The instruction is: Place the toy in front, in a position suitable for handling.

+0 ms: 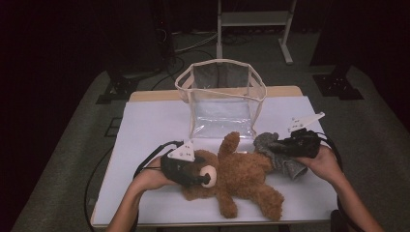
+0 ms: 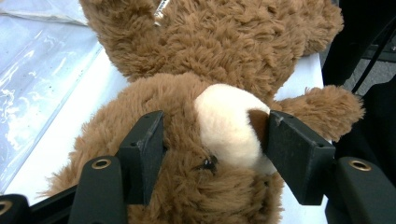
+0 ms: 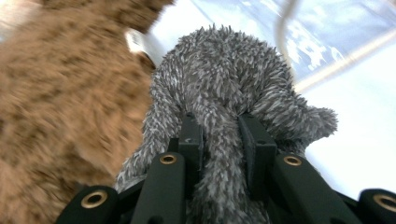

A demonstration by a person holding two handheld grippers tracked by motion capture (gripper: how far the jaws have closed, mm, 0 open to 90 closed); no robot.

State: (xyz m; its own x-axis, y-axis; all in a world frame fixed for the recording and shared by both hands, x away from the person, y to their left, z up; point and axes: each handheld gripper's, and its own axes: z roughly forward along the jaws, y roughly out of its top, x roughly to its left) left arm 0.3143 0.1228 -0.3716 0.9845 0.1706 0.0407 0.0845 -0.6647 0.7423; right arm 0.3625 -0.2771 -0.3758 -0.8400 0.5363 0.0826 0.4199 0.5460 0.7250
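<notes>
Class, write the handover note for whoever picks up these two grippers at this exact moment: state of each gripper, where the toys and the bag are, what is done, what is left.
Left gripper: jaws closed on the brown teddy bear's head, pads either side of the cream muzzle.
Right gripper: shut on a fold of the grey plush toy, beside the bear's leg.
Clear bag: upright and open at the back of the white table, nothing visible inside.
Done: both toys gripped.
Left: probably lift each toy into the bag; the bear looks large for the opening, so likely feed it in head first.
</notes>
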